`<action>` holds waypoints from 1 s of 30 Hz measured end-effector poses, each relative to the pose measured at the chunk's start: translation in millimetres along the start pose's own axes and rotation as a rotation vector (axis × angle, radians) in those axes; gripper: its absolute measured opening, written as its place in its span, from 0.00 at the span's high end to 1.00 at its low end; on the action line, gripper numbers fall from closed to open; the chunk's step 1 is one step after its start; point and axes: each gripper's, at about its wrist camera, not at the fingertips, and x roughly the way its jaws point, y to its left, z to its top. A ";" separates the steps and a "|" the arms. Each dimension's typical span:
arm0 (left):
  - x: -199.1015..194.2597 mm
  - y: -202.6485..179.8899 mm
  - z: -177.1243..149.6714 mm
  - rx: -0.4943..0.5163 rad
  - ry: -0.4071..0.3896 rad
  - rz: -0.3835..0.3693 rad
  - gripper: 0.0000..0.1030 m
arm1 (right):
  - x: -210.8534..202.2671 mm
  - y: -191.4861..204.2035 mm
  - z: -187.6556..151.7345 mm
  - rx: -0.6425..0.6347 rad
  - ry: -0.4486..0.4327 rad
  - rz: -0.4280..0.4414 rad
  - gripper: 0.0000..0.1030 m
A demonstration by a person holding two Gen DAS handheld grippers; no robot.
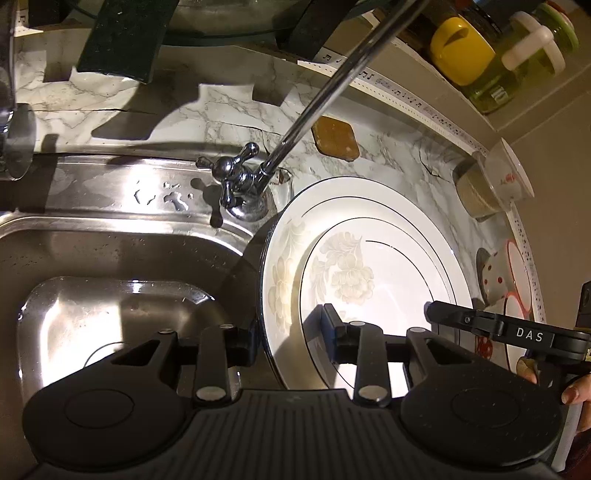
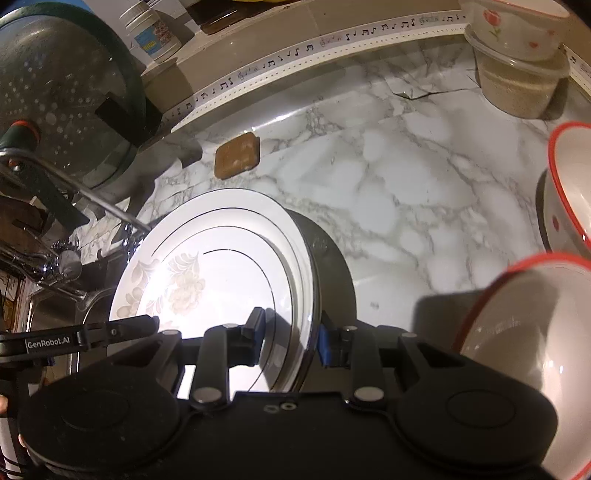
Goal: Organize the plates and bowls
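A stack of white plates with a pale flower print hangs tilted between the sink and the marble counter, throwing a dark shadow beneath. My left gripper is shut on the stack's left rim. My right gripper is shut on the plates at the right rim. Each gripper also shows in the other's view: the right gripper, the left gripper. Two red-rimmed dotted bowls stand at the right. A flowered bowl rests on a plastic tub.
The steel sink and its tap lie left of the plates, with the spout arching overhead. A brown block lies on the counter behind. A steel colander stands far left, jars on the back ledge.
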 end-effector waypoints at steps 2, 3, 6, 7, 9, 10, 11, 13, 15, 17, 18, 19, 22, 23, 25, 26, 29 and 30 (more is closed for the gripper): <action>-3.7 -1.5 -5.4 0.019 -0.005 0.003 0.69 | -2.8 0.5 -6.2 0.004 -0.004 0.003 0.72; -5.1 -3.0 -8.0 0.023 -0.006 0.005 0.69 | -4.4 0.9 -9.6 0.003 -0.005 0.003 0.72; -7.8 -5.6 -16.0 0.039 -0.002 0.006 0.69 | -10.3 1.5 -20.2 0.006 -0.011 -0.004 0.72; -9.4 -6.7 -19.0 0.044 -0.005 0.008 0.69 | -12.8 2.3 -24.5 0.003 -0.015 -0.007 0.72; -12.8 -10.7 -24.9 0.061 -0.018 0.014 0.69 | -17.3 1.7 -33.4 0.004 -0.021 -0.010 0.72; -14.8 -12.8 -27.5 0.067 -0.024 0.015 0.69 | -19.1 0.3 -37.5 0.010 -0.022 -0.009 0.72; -16.7 -14.9 -29.9 0.075 -0.030 0.013 0.69 | -20.9 -1.1 -42.0 0.018 -0.025 -0.008 0.72; -20.0 -20.8 -35.6 0.100 -0.037 0.018 0.69 | -25.4 -4.8 -50.6 0.034 -0.030 -0.008 0.72; -22.1 -25.5 -41.3 0.120 -0.036 0.017 0.69 | -30.3 -7.1 -59.6 0.039 -0.040 -0.016 0.72; -23.8 -28.2 -47.1 0.128 -0.033 0.007 0.69 | -34.9 -9.1 -68.1 0.042 -0.051 -0.024 0.72; -24.0 -29.7 -50.4 0.132 -0.028 0.006 0.69 | -37.0 -9.9 -72.1 0.047 -0.053 -0.027 0.72; -24.7 -30.6 -53.7 0.133 -0.026 0.004 0.69 | -39.2 -10.7 -75.9 0.050 -0.056 -0.031 0.73; -25.5 -33.8 -63.8 0.156 -0.030 0.010 0.69 | -47.2 -12.3 -87.4 0.051 -0.072 -0.046 0.77; -24.9 -33.7 -66.2 0.153 -0.025 0.010 0.69 | -49.8 -12.8 -91.1 0.051 -0.076 -0.049 0.78; -24.6 -33.8 -70.9 0.150 -0.014 0.004 0.69 | -53.5 -14.0 -98.8 0.050 -0.076 -0.053 0.80; -25.6 -35.3 -73.8 0.159 -0.015 0.005 0.69 | -55.9 -14.8 -103.2 0.056 -0.078 -0.051 0.81; -28.2 -40.3 -81.2 0.176 -0.009 0.004 0.69 | -63.3 -18.1 -114.2 0.065 -0.084 -0.040 0.81; -28.6 -42.1 -83.7 0.182 -0.003 0.003 0.69 | -65.2 -19.6 -116.9 0.072 -0.085 -0.041 0.81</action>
